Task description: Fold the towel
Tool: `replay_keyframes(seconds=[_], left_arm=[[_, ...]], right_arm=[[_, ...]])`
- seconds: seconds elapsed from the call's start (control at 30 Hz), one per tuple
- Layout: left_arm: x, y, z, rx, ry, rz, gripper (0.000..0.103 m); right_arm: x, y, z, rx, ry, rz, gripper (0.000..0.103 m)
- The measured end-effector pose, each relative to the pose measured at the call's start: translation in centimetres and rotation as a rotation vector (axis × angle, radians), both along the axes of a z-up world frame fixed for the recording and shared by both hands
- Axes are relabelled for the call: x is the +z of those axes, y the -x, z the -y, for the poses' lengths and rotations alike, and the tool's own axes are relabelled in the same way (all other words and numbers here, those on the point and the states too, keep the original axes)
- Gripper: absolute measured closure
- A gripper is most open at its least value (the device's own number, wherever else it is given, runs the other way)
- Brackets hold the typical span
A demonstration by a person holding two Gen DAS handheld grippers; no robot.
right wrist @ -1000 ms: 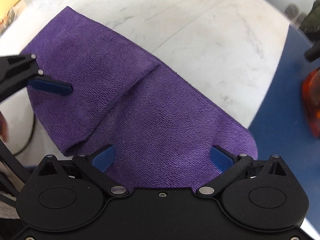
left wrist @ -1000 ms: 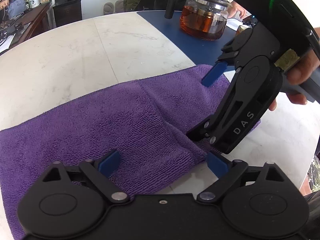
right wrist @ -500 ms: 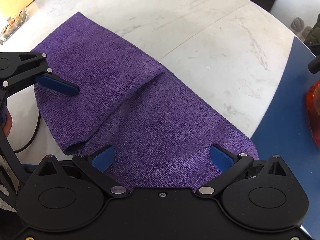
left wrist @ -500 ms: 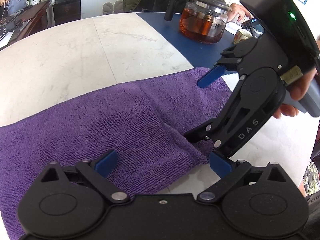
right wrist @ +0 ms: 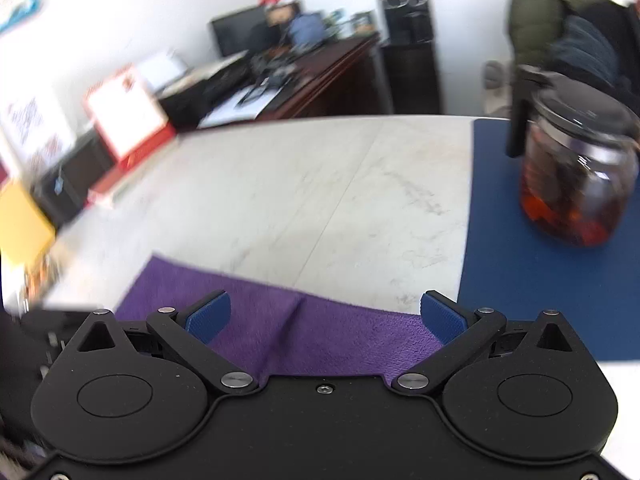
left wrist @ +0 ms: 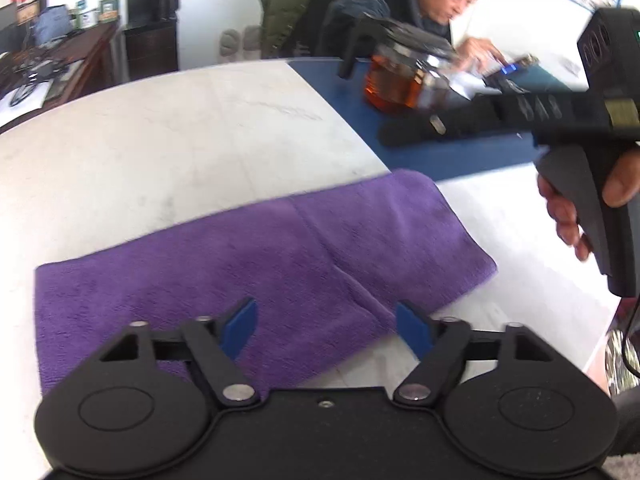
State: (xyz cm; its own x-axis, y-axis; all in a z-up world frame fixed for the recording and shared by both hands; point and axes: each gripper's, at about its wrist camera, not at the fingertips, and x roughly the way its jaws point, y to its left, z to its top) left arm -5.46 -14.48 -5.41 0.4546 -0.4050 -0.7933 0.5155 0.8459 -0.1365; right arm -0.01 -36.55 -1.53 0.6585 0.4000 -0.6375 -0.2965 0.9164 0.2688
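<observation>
1. In the left wrist view, the left gripper [left wrist: 326,330] filled the bottom of the frame. Its jaws were closing, with the near edge of the towel [left wrist: 256,264] lying between the blue pads but not pressed by them. Nothing was held.

2. In the right wrist view, the right gripper [right wrist: 325,318] stood released with its jaws wide apart. Purple cloth showed below and between the pads, and no pad appeared to touch it.

3. The towel lay flat on the table [left wrist: 160,152] across the lower middle of the left wrist frame. It was already doubled. A raised seam [left wrist: 344,268] ran diagonally from the centre toward the lower right, where one layer ended on top of another.

4. Handling judgement: the cloth looked soft, light and limp, with a napped surface that should give the pads good friction. It would likely sag and drape when lifted, so a single pinch point would let the far layers slide.

5. Recommended hold: both layers at the near edge, one gripper toward each end, clear of the seam.

6. At the right edge of the left wrist frame, a hand [left wrist: 576,216] held the other gripper's handle above the table.

7. Farther off, at the upper right, a glass teapot [left wrist: 404,84] stood on a blue mat [left wrist: 440,156], well apart from the towel. It is fragile.
</observation>
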Motion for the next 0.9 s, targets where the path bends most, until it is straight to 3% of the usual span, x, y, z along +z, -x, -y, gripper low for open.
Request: replay_keyframes(seconds=[0.03,0.1,0.3,0.53,0.77,0.9], left_arm=[[-0.2,0.2,0.3,-0.013,-0.01,-0.015,0.051],[-0.3,0.5,0.6,-0.03,-0.02,-0.024,0.057],[-1.0,1.2,1.6,-0.098,-0.125,0.033,0.078],[-1.7,1.8,2.6,-0.235,-0.222,0.093,0.079],[-2.6,0.8,3.3,-0.275,-0.266,0.112,0.08],[-2.4,0.0,2.3,-0.245,-0.203,0.069,0.086]], right_arm=[[0.0,0.2,0.5,-0.016,-0.003,0.005,0.002],[0.1,0.4,1.2,-0.024,-0.004,0.005,0.022],[-1.4,1.1,0.3,0.026,0.078,-0.004,0.067],[-2.3,3.1,-0.6,0.059,0.057,-0.07,0.068],[-2.9,2.8,-1.5,0.094,0.058,-0.112,0.067],[-3.2,2.7,-2.0,0.102,0.067,-0.125,0.067]])
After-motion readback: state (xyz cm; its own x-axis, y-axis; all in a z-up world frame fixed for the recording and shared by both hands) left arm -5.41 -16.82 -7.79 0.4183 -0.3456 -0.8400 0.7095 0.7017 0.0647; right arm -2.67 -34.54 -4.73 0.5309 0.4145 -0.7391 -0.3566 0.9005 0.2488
